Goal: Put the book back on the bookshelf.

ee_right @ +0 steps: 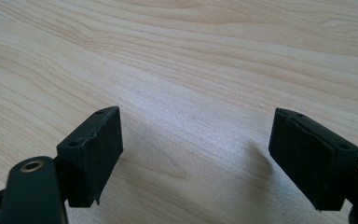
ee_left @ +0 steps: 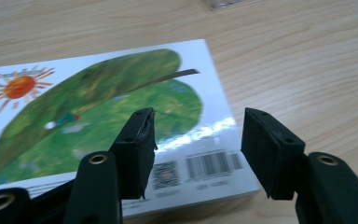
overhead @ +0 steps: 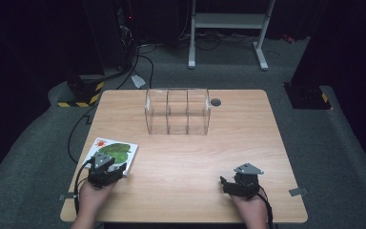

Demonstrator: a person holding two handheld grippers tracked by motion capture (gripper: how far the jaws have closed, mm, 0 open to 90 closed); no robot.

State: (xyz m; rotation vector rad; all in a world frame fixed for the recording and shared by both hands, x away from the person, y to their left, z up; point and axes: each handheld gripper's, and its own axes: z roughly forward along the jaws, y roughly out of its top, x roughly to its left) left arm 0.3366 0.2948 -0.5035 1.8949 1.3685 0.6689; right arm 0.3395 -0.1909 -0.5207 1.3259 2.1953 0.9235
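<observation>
A picture book [overhead: 114,153] with a green leaf and an orange sun on its white cover lies flat at the table's front left. My left gripper [overhead: 106,171] hovers over the book's near right corner, open, its jaws apart above the barcode edge of the book [ee_left: 121,116]. In the left gripper view the left gripper [ee_left: 198,149] has nothing between its pads. My right gripper [overhead: 238,183] rests at the front right, open over bare wood, and in its own view the right gripper [ee_right: 196,158] has its jaws wide apart.
A clear plastic organiser [overhead: 177,111] with three compartments stands at the table's [overhead: 219,148] back centre. A small dark round grommet [overhead: 215,102] sits just right of it. Cables and a white frame lie on the floor beyond the far edge.
</observation>
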